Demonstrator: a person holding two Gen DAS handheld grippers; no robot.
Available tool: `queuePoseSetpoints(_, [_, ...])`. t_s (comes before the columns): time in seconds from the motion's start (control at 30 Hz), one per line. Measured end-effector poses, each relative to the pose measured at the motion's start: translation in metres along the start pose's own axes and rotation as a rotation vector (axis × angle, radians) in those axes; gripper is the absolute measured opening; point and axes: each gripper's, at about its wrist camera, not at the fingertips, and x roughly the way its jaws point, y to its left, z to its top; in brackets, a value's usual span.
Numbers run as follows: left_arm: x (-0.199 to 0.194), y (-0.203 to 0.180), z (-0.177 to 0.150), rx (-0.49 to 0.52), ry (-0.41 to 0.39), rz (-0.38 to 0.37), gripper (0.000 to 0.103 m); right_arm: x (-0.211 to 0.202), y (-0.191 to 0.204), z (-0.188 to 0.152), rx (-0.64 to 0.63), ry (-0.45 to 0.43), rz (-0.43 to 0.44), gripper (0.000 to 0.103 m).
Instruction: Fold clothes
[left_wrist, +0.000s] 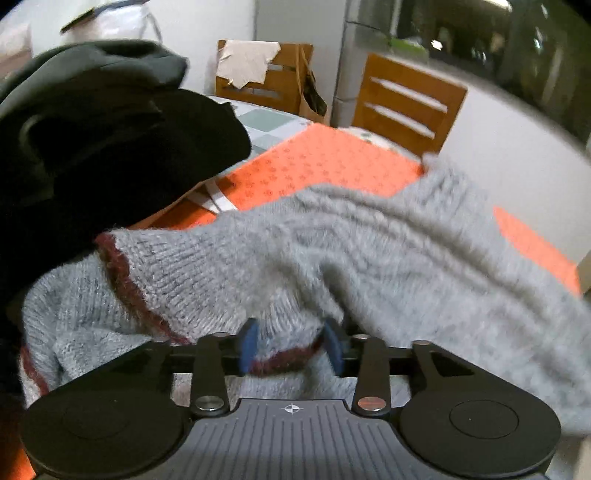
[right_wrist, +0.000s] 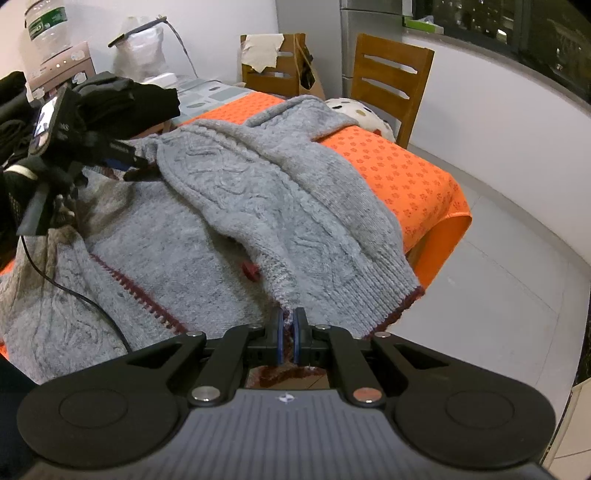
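One grey knitted sweater (right_wrist: 236, 192) with dark red trim lies on one orange patterned cloth (right_wrist: 402, 173). Two hand-held grippers are in play, the left hand-held gripper (left_wrist: 291, 349) and the right hand-held gripper (right_wrist: 290, 334). Two wooden chairs (right_wrist: 391, 74) stand behind the surface. One pile of black clothes (right_wrist: 122, 99) sits to the left (individual pieces cannot be counted), one water bottle (right_wrist: 46, 26) behind it.

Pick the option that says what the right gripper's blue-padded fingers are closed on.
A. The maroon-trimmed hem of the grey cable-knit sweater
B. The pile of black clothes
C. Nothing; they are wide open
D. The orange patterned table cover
A. In the right wrist view, the right gripper has its jaws nearly together, pinching the maroon-trimmed hem of the grey cable-knit sweater, with the fabric running between the pads.
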Motion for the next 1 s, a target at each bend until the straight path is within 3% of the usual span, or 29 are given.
queuePoseSetpoints(0.07, [0.002, -0.009, -0.005, 0.076, -0.001, 0.019, 0.059, 0.0, 0.0, 0.0, 0.009, 0.004, -0.003, 0.006])
queuePoseSetpoints(0.17, [0.01, -0.017, -0.012, 0.164, -0.009, 0.06, 0.058, 0.003, -0.001, -0.001, 0.022, 0.009, -0.007, 0.006])
queuePoseSetpoints(0.23, [0.014, -0.016, -0.015, 0.189, -0.037, 0.113, 0.041, 0.004, -0.001, -0.001, 0.022, 0.011, -0.012, 0.006])
queuePoseSetpoints(0.27, [0.016, -0.014, -0.015, 0.188, -0.047, 0.132, 0.017, 0.003, 0.0, -0.001, 0.021, 0.011, -0.014, 0.006])
queuePoseSetpoints(0.3, [0.014, -0.01, -0.013, 0.171, -0.066, 0.14, 0.007, 0.003, 0.0, -0.002, 0.018, 0.011, -0.016, 0.006])
queuePoseSetpoints(0.43, [-0.01, 0.005, -0.002, 0.131, -0.193, 0.172, 0.006, -0.001, 0.0, -0.002, 0.009, 0.005, -0.014, 0.006])
queuePoseSetpoints(0.6, [-0.05, 0.032, 0.026, 0.047, -0.295, 0.181, 0.006, -0.018, 0.002, 0.0, -0.018, -0.009, 0.013, 0.006])
queuePoseSetpoints(0.8, [-0.082, 0.06, 0.054, -0.006, -0.329, 0.183, 0.006, -0.028, 0.01, 0.001, -0.072, 0.02, 0.096, 0.006])
queuePoseSetpoints(1.0, [-0.072, 0.064, 0.036, 0.042, -0.266, 0.229, 0.006, -0.029, 0.018, 0.0, -0.123, 0.071, 0.188, 0.006])
